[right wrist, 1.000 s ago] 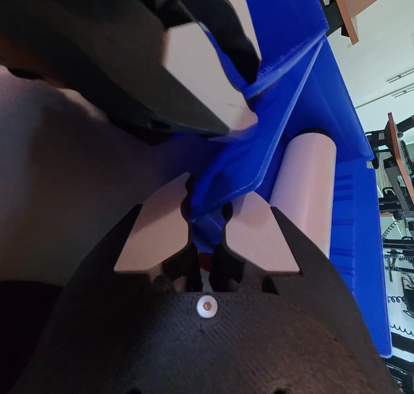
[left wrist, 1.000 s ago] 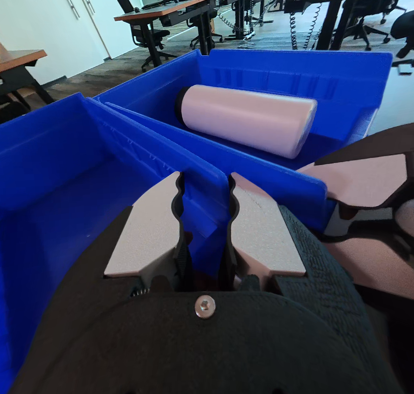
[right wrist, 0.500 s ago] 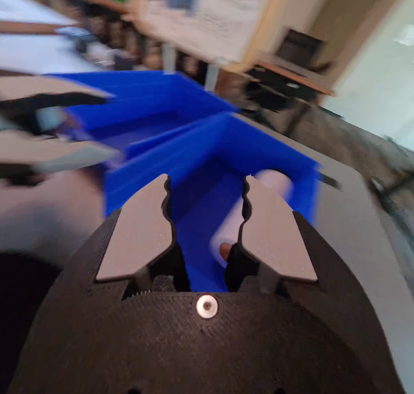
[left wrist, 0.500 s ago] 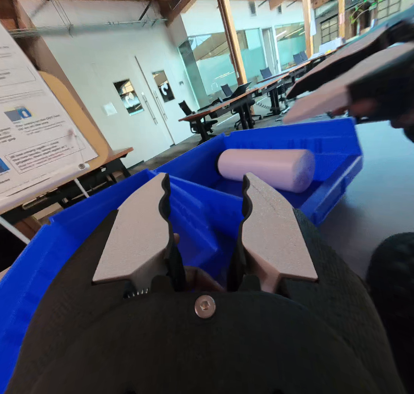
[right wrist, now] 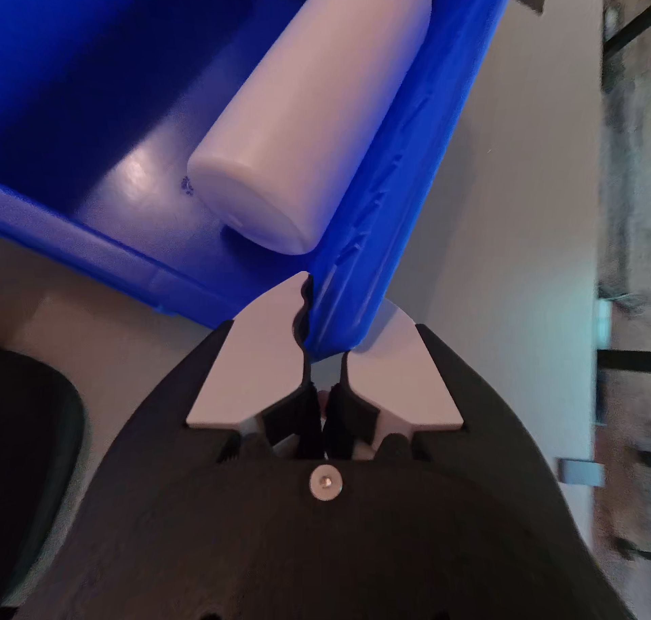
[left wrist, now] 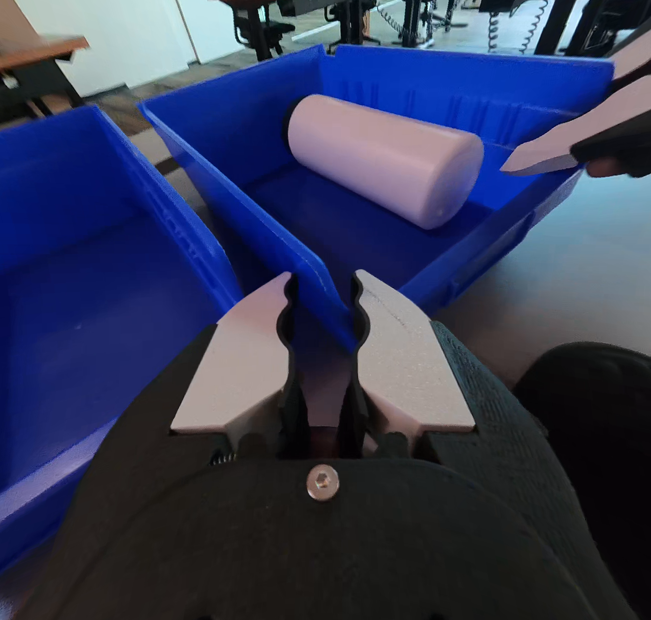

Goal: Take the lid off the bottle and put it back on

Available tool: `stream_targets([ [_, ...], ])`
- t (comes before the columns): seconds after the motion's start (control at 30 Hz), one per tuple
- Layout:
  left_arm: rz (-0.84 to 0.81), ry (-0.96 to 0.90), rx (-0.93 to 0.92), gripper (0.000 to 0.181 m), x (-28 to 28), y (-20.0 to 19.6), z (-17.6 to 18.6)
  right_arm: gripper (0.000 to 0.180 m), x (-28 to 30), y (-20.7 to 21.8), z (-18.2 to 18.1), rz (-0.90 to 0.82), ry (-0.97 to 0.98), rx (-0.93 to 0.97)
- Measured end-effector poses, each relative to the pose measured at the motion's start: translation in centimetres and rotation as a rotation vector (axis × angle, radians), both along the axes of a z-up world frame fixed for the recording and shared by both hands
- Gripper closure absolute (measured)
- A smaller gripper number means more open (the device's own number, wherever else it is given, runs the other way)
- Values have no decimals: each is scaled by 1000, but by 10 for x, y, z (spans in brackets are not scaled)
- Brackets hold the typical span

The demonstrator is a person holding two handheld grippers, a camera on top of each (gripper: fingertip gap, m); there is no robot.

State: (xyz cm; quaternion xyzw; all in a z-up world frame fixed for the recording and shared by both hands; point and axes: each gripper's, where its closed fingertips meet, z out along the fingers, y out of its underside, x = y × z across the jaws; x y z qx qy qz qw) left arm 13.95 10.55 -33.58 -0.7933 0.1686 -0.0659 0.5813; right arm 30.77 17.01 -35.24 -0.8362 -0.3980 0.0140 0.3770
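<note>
Bottle (left wrist: 384, 159) lies on its side in the blue bin (left wrist: 246, 194); your left claw (left wrist: 322, 307) and right claw (right wrist: 326, 316) each pinch its rim

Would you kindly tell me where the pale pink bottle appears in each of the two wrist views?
Left wrist view: the bottle lies on its side in the right blue bin, upper centre, base toward the camera.
Right wrist view: the bottle runs diagonally through the upper centre, base nearest.
Shared landmark: the bin wall that the right hand-held gripper closes on, seen in the left view at the far right.
</note>
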Motion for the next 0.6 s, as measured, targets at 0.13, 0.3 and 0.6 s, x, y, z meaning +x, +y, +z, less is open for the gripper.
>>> stream_targets([
  [0.13, 11, 1, 84, 157, 0, -6, 19, 169, 3, -9, 41, -26, -58, 125],
  [0.3, -8, -44, 206, 159, -1, -25, 70, 170, 5, -38, 110, -81, -77, 282],
  [0.6, 84, 60, 335, 159, -70, -88, 160, 170, -62, -87, 172, 12, 116, 425],
])
